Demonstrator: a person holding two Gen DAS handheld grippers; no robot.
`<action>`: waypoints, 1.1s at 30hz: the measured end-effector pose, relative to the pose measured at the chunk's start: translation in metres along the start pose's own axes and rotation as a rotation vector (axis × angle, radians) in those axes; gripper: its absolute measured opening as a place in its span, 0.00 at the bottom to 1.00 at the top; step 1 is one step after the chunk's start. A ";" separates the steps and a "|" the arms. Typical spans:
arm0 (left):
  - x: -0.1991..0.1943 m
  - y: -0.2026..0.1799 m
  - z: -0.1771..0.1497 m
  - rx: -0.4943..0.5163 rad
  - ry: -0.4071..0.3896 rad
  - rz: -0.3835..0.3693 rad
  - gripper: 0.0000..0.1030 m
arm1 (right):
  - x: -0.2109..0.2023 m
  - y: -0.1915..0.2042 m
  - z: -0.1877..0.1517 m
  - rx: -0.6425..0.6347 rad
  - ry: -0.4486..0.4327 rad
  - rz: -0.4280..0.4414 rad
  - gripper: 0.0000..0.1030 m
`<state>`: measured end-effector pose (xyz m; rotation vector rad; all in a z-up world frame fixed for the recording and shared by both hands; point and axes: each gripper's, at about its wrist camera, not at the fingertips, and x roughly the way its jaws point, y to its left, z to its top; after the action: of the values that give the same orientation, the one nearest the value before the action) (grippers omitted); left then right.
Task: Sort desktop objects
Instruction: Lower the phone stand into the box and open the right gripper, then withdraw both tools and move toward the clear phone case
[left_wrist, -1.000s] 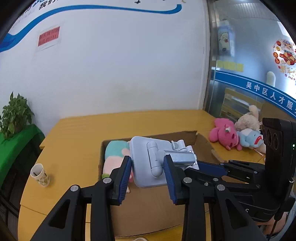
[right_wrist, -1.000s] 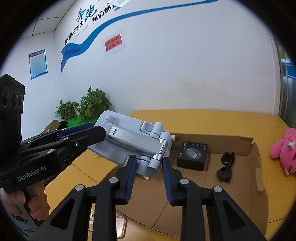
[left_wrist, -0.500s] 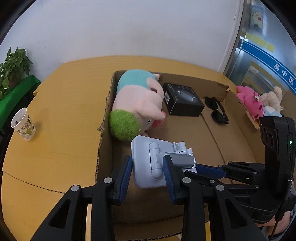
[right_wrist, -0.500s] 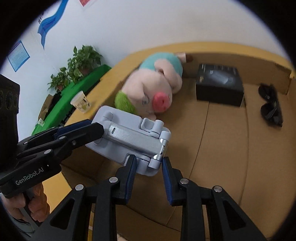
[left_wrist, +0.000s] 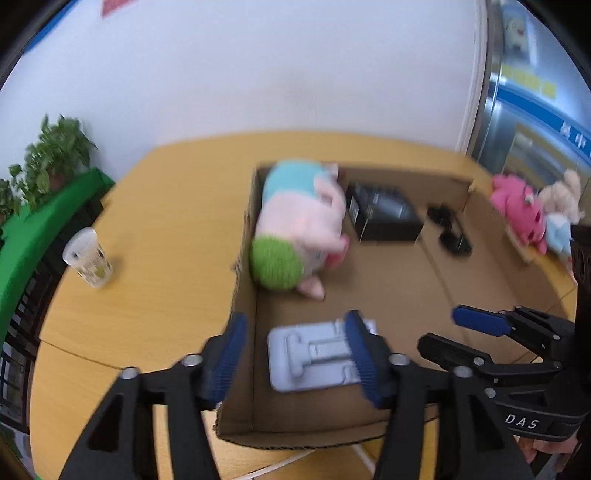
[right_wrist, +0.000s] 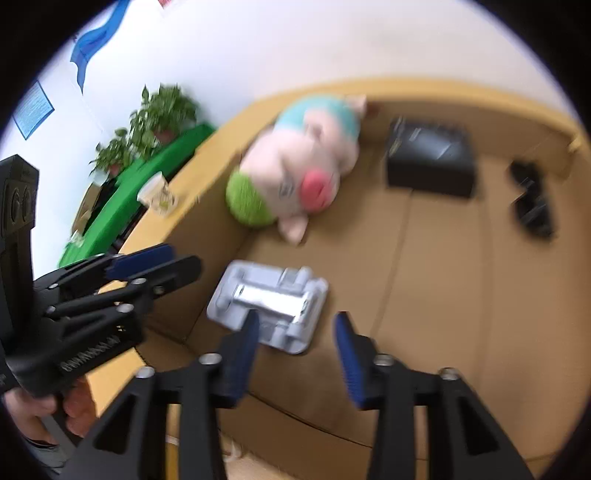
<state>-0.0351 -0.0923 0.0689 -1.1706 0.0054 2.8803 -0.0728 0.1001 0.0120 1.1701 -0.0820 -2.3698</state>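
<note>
Grey phone stand (left_wrist: 317, 356) is lying flat on the near floor of the cardboard box (left_wrist: 242, 280), free of both tools. Left gripper (left_wrist: 295, 363) and right gripper (right_wrist: 295, 349) are hovering over it, fingers spread apart, holding nothing. Beyond it a plush pig (left_wrist: 299, 225), a black box (left_wrist: 384, 218) and sunglasses (left_wrist: 448, 230) are sitting toward the far wall. Risk, judging from here: fingers are hanging low, so a careless pull-out could clip the stand or snag the box wall.

"DAS" stands in white on the right gripper (left_wrist: 476, 334) body — the wall signs blur past reading
</note>
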 end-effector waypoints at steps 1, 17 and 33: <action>-0.016 -0.004 0.001 -0.001 -0.059 0.017 0.86 | -0.014 0.000 -0.001 -0.020 -0.046 -0.044 0.64; -0.109 -0.103 -0.002 0.085 -0.388 -0.063 1.00 | -0.135 -0.039 -0.043 0.007 -0.261 -0.303 0.79; -0.102 -0.121 -0.005 0.065 -0.340 -0.078 1.00 | -0.157 -0.060 -0.052 0.038 -0.293 -0.333 0.79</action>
<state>0.0457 0.0256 0.1376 -0.6441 0.0431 2.9424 0.0234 0.2321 0.0783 0.9001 -0.0318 -2.8335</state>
